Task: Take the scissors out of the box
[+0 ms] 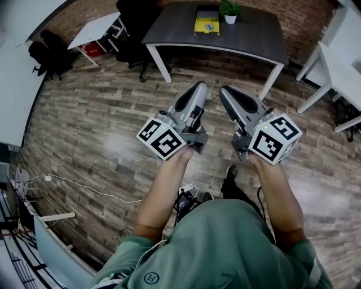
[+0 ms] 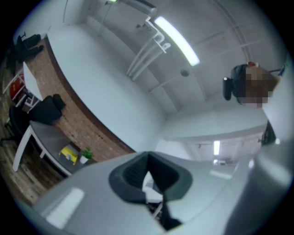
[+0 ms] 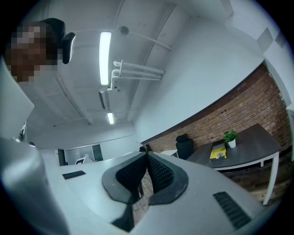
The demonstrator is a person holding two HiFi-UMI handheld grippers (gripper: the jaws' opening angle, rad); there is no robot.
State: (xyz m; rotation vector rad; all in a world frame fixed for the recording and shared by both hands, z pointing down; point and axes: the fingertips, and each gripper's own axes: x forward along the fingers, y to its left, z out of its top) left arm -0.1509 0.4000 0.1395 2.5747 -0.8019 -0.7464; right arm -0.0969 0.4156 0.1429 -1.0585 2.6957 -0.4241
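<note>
A yellow box (image 1: 207,23) lies on the dark table (image 1: 248,34) at the far end of the room, next to a small potted plant (image 1: 230,10). No scissors show in any view. Both grippers are held up in front of the person's chest, well short of the table. The left gripper (image 1: 200,86) and the right gripper (image 1: 224,90) point towards the table, side by side. The left gripper view shows its jaws (image 2: 148,158) shut on nothing, with the box (image 2: 70,153) far off. In the right gripper view the jaws (image 3: 147,156) are likewise shut and empty, and the box (image 3: 218,152) is small.
White tables stand at the left (image 1: 93,28) and right (image 1: 344,62). Black chairs (image 1: 48,53) sit by the left wall and behind the dark table. A white cable (image 1: 84,186) runs across the wooden floor at the left. A brick wall (image 3: 239,114) backs the dark table.
</note>
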